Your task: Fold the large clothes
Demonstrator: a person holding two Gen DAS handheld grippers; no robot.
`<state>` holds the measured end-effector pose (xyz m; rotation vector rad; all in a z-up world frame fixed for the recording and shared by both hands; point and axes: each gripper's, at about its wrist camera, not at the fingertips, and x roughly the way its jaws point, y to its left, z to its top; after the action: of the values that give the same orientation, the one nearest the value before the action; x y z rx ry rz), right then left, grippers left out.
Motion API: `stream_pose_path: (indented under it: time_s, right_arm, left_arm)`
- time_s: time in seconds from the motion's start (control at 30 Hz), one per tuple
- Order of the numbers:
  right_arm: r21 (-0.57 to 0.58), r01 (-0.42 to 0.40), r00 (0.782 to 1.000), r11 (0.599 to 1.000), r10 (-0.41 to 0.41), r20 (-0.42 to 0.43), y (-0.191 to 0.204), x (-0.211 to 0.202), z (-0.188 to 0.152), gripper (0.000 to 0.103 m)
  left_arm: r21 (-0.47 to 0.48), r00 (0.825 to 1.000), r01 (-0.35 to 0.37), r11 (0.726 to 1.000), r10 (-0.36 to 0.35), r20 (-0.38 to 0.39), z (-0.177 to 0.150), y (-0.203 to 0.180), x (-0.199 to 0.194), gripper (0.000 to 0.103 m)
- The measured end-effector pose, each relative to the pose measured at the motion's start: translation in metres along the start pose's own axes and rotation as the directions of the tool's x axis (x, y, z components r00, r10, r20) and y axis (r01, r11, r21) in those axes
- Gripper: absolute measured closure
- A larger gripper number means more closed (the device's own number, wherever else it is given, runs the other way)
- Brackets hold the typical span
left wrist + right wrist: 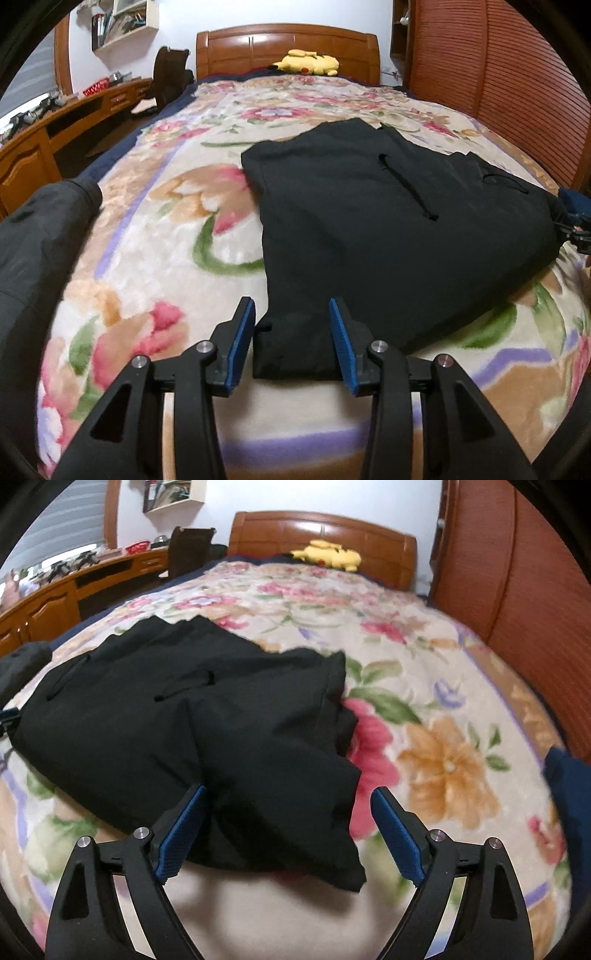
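In our left wrist view, the left gripper (291, 317) has its fingers spread, with a narrow black flap of the garment (376, 221) lying between them, not pinched. The garment lies flat on the floral blanket (155, 236), toward its right side. A second dark cloth (40, 236) bunches at the left edge. A yellow plush (306, 62) rests by the headboard (288, 48).

In our right wrist view, the right gripper (288, 805) is spread wide around the garment's (177, 720) near corner, blue pads (397, 834) clear of the fabric. The garment sits left of centre on the blanket (443, 709), with the plush (327, 554) at the far end.
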<state>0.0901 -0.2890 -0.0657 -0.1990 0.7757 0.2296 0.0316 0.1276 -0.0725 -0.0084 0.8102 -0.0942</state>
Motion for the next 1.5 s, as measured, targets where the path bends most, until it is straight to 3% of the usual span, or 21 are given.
stream_pose_path:
  time_s: [0.27,0.37,0.43,0.57,0.63,0.83,1.03,1.37,1.5]
  right_arm:
    - [0.046,-0.051,0.997,0.998,0.053,-0.047,0.001,0.019,-0.007,0.012]
    - [0.045,-0.073,0.996,0.996,0.075,-0.054,0.003,0.02,-0.009,0.019]
    - [0.038,-0.091,0.994,0.995,0.093,-0.054,0.005,0.02,-0.009,0.031]
    - [-0.004,-0.097,0.991,0.995,0.096,-0.096,0.016,0.021,-0.011,0.047]
    - [-0.018,-0.105,0.99,0.994,0.103,-0.093,0.018,0.02,-0.012,0.061]
    - [-0.068,-0.096,0.994,0.993,0.092,-0.057,0.023,0.002,-0.012,0.08]
    - [-0.125,-0.093,0.995,0.988,0.088,-0.044,0.023,-0.029,-0.014,0.083]
    - [-0.113,-0.14,0.99,0.984,0.139,-0.013,0.015,-0.104,-0.061,0.082]
    - [-0.107,-0.125,0.992,0.986,0.123,-0.021,0.017,-0.12,-0.073,0.074]
  left_arm:
    - [-0.001,0.999,0.016,1.0,-0.016,-0.049,-0.001,-0.001,0.01,0.058]
    - [0.002,0.999,0.01,1.0,-0.01,-0.048,-0.002,-0.004,0.008,0.059]
    - [0.006,0.998,0.021,1.0,-0.02,-0.054,-0.002,-0.004,0.009,0.061]
    - [-0.023,0.994,0.087,0.996,-0.088,-0.072,-0.001,0.004,0.011,0.072]
    - [-0.038,0.99,0.115,0.993,-0.117,-0.073,-0.002,0.007,0.01,0.078]
    - [-0.036,0.992,0.122,0.992,-0.123,-0.034,-0.004,0.002,-0.009,0.096]
    - [-0.01,0.992,0.124,0.992,-0.124,0.008,-0.016,-0.007,-0.041,0.099]
    - [0.044,0.978,0.186,0.982,-0.189,0.09,-0.057,-0.029,-0.116,0.1]
    - [0.07,0.981,0.16,0.985,-0.167,0.097,-0.067,-0.036,-0.127,0.1]
